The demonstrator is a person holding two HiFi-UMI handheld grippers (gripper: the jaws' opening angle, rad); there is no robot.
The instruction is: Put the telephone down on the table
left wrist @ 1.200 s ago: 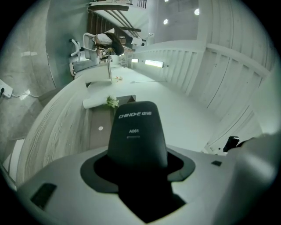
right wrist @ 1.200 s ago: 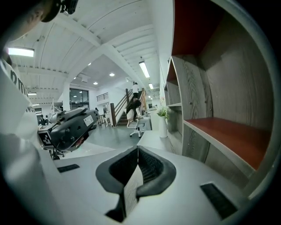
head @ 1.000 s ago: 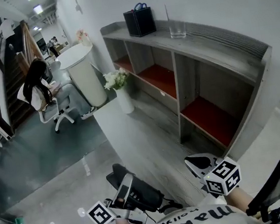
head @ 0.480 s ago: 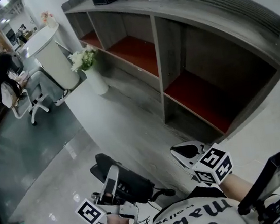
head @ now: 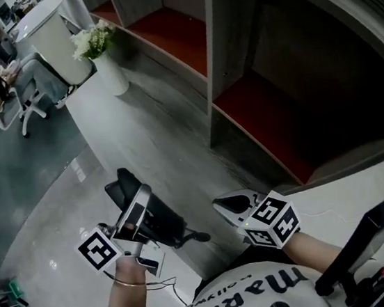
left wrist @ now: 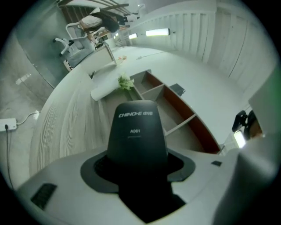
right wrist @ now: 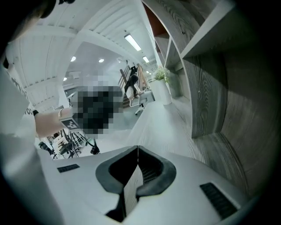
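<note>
You held the telephone (left wrist: 136,140) clamped between the left gripper's (head: 137,209) fingers (left wrist: 57,176), not yet on the tabletop (head: 172,162); right gripper (right wrist: 137,151) fingers were together, empty. Next move needed: lower it flat, then release

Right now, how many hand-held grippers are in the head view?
2. The left hand-held gripper is at lower left, shut on the black telephone; the right hand-held gripper is at lower centre, shut and empty. None looks hidden.

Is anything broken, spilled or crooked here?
Nothing is spilled or broken. The only thing out of place is the black telephone. The left gripper holds it tilted, and it is not yet set down on the table.
</note>
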